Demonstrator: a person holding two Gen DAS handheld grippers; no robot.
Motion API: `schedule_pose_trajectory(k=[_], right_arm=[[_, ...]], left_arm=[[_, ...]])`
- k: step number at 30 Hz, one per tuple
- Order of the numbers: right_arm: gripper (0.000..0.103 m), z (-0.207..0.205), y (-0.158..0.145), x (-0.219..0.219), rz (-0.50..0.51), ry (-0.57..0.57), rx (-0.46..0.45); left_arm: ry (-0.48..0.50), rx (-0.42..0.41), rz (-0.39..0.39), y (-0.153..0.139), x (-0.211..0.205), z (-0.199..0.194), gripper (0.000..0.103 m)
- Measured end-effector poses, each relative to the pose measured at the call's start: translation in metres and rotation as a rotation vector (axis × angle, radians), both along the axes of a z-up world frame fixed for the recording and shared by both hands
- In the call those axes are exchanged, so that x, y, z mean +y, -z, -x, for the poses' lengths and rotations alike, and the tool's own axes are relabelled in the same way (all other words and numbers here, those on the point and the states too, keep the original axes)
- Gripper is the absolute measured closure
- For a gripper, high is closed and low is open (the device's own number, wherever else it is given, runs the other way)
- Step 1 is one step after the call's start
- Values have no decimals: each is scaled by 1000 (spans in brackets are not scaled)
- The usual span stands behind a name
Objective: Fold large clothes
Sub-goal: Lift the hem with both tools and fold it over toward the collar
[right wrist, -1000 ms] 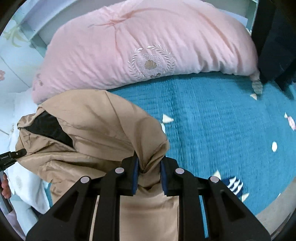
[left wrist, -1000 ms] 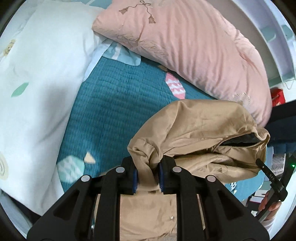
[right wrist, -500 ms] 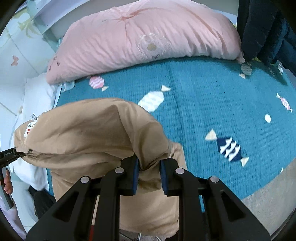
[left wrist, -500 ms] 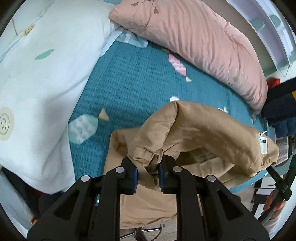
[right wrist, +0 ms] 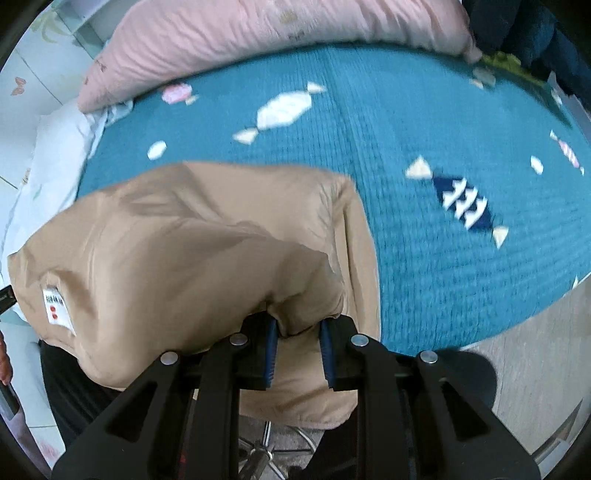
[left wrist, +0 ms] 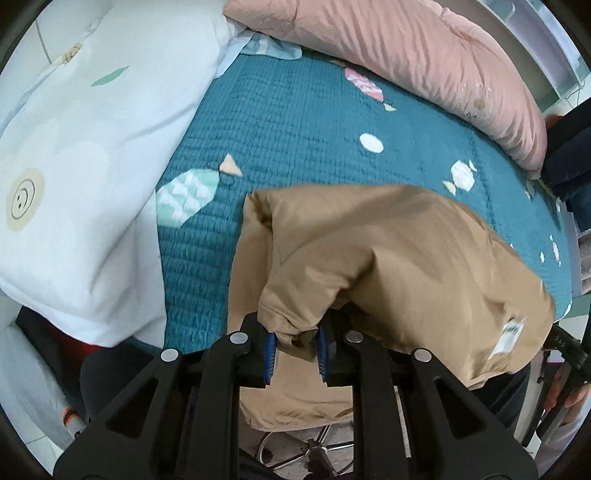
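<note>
A large tan jacket (left wrist: 399, 258) hangs folded over between my two grippers, its lower part draped over the near edge of the teal bedspread (left wrist: 295, 122). My left gripper (left wrist: 294, 343) is shut on a bunched corner of the jacket. My right gripper (right wrist: 298, 341) is shut on another bunched corner of the jacket (right wrist: 192, 236). A white care label (right wrist: 57, 308) shows on the fabric, also in the left wrist view (left wrist: 509, 334). The layers underneath are hidden.
A pink pillow (left wrist: 406, 48) lies along the far side of the bed, also in the right wrist view (right wrist: 258, 40). A white quilt (left wrist: 81, 147) lies at the left. Dark clothes (right wrist: 524, 33) sit at the far right. A chair base (left wrist: 306, 446) stands on the floor below.
Both grippers have pulled back and up toward the near bed edge with the jacket. The jacket's dark lining is now hidden and more bedspread shows beyond it.
</note>
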State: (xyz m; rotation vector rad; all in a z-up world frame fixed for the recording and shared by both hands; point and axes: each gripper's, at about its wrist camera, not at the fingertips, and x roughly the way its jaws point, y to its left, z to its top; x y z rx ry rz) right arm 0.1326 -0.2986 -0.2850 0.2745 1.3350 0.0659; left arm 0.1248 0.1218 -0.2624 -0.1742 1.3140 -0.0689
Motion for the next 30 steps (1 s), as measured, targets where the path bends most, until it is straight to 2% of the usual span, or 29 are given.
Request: schedule_pose_trajectory(k=[5, 12, 21, 24, 27, 28, 29, 30], right_arm=[[84, 20, 30, -3, -28, 46, 48], [84, 41, 57, 2, -6, 69, 86], [82, 49, 64, 9, 40, 57, 94], [79, 52, 63, 9, 41, 43, 102], [69, 57, 57, 8, 40, 31, 109], [60, 59, 55, 7, 37, 30, 114], [49, 61, 54, 6, 37, 29, 129], [45, 64, 53, 5, 39, 29, 148]], left_arm=[[-3, 18, -14, 13, 1, 18, 86], [-17, 80, -18, 42, 8, 36, 85], [-49, 168, -21, 79, 16, 55, 86], [-45, 181, -40, 83, 16, 61, 86], [-23, 160, -61, 75, 14, 64, 84], [-18, 150, -60, 70, 14, 64, 82], [-16, 144, -59, 65, 15, 65, 75], [-18, 141, -62, 62, 16, 66, 70]])
